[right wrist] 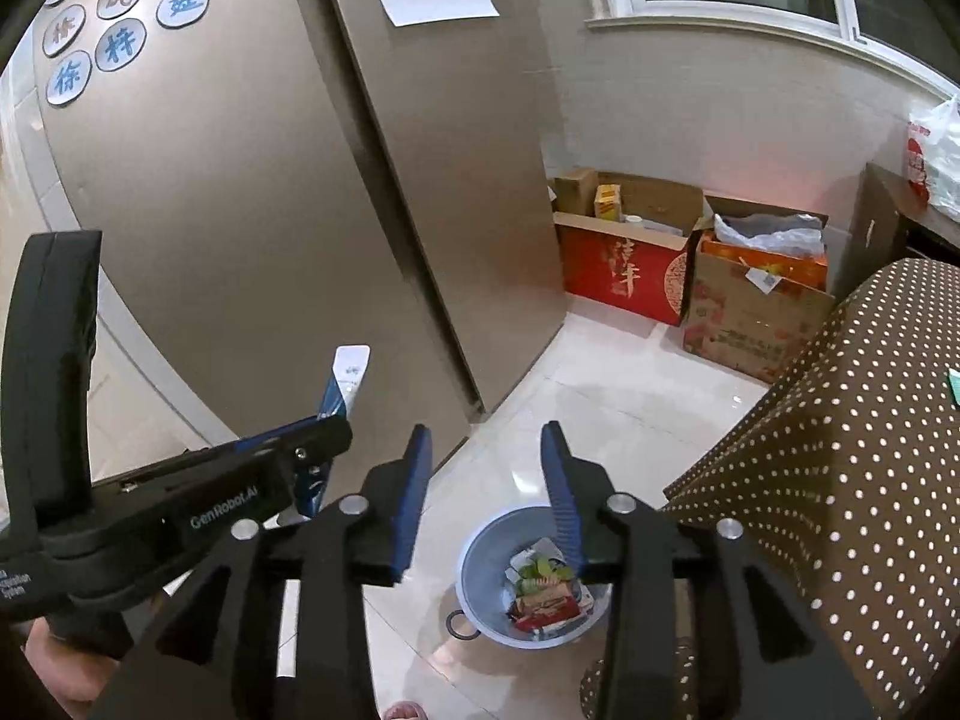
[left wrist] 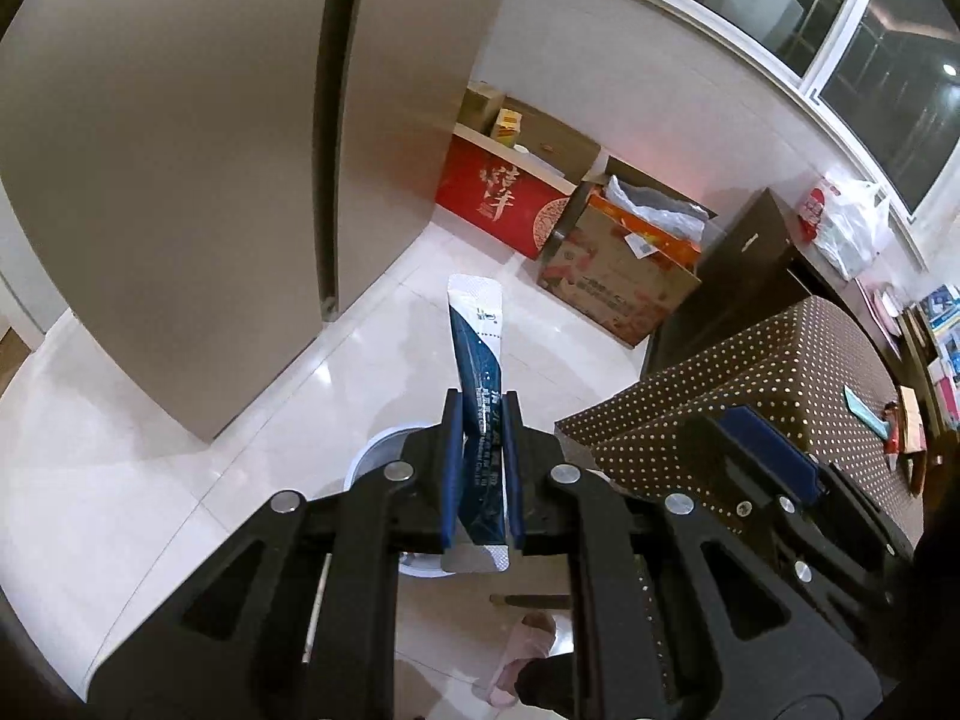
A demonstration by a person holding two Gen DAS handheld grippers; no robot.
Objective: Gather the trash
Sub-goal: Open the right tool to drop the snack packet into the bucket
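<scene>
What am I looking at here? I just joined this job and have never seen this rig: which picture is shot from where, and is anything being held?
No robot arm here: a person carries a two-finger gripper in each hand, each with a fisheye camera looking along its fingers. The left wrist view shows the left gripper shut on a blue and white sachet that sticks up between its pads. The right wrist view shows the right gripper open with nothing in it, above a pale trash bin on the tiled floor, already holding wrappers. The left gripper appears there too, at the left edge. A polka-dot cloth covers furniture to the right.
</scene>
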